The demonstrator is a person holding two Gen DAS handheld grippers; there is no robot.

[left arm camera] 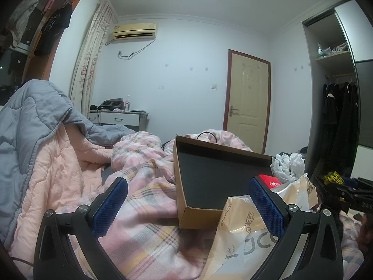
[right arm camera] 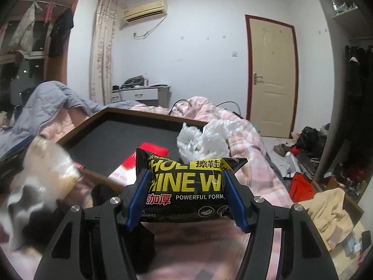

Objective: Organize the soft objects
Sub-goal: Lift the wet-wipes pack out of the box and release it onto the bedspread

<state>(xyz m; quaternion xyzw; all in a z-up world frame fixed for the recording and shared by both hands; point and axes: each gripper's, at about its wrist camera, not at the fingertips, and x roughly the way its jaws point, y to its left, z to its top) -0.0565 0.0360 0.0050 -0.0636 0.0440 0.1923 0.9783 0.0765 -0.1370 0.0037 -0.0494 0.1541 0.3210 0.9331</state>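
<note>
In the right wrist view my right gripper [right arm camera: 186, 173] is shut on a black and yellow pack of shoe wipes [right arm camera: 186, 186], its blue pads pressed into both ends. It holds the pack just short of a shallow cardboard box [right arm camera: 112, 137] with a black floor, which holds a red packet [right arm camera: 149, 154]. A crumpled white plastic bag [right arm camera: 202, 140] lies at the box's far right. My left gripper [left arm camera: 187, 182] stands open and empty over the pink plaid quilt [left arm camera: 144, 210], facing the same box [left arm camera: 200, 217]. A beige tissue pack [left arm camera: 242, 224] lies under its right finger.
A grey and pink comforter [left arm camera: 35, 128] is heaped at the left of the bed. A blurred clear bag [right arm camera: 46, 163] is close at the left in the right wrist view. Clothes and clutter cover the floor [right arm camera: 326, 198] by the wardrobe. The door [left arm camera: 247, 102] is closed.
</note>
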